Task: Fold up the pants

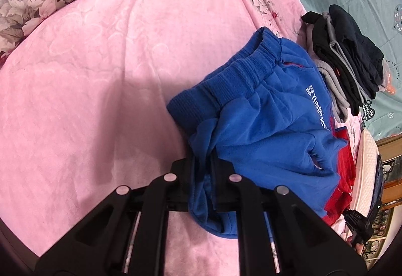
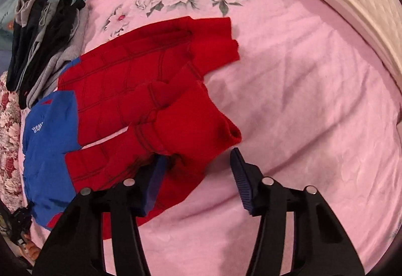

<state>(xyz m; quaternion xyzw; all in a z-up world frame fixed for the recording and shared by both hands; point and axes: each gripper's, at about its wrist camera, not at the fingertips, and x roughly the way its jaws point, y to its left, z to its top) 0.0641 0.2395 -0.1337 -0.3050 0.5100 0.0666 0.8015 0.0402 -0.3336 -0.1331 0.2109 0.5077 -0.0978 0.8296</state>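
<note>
Left gripper point(image 1: 203, 163): fingers clamped on a blue fold at the waist end of the pants point(image 1: 263, 112). Pants lie on the bedspread point(image 1: 88, 87), just beside the dark pile point(image 1: 351, 57); long axis runs from waist to red cuffs. Right gripper point(image 2: 198, 157): fingers apart at the cuff end, red cloth between, unpinched. Judged next: cuffs carried toward the waist.

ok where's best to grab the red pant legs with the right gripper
The near red leg's cuff: it ends in a thick rolled edge with bare pink sheet beside it. Come from that sheet side, the picture's right, sliding one finger under.
</note>
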